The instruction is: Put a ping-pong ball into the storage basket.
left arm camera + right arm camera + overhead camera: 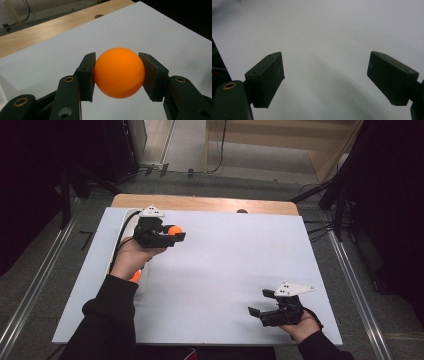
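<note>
Left claw (176, 234): you pinch the orange ball (119, 72) between both pads, upper left of the high view, above the table (225, 265)
Right claw (259, 306): spread, holding nothing, lower right, well apart from the ball
Nearer hand: yours on the left

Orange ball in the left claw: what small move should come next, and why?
Probably carry the orange ball rightward over the white board. The left claw is shut on it, above the board's far left, while the right claw waits open and empty at the near right.
</note>
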The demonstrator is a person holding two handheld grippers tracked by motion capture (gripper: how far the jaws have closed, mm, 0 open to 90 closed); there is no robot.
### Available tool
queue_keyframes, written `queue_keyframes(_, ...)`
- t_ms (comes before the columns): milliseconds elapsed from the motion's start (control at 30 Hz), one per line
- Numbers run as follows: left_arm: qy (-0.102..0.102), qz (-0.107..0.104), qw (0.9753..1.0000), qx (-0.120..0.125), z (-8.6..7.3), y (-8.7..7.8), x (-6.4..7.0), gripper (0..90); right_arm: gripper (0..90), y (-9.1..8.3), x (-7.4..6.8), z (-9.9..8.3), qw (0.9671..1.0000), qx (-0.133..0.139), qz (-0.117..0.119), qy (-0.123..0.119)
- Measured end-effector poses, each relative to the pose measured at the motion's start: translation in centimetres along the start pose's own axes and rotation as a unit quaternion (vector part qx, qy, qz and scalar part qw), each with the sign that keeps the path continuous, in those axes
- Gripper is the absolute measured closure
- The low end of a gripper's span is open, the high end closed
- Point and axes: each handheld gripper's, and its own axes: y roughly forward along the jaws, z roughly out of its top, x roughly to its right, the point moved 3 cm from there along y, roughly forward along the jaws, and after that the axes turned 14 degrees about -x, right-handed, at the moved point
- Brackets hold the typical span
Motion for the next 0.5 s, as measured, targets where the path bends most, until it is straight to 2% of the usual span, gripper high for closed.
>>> queue_keyframes(500, -0.016, 0.005, 0.9999, 0.006, -0.47, -0.83, -0.86, 50.7, 12.5, 0.03, 0.02, 0.00, 1.0000, -0.001, 0.000, -0.001)
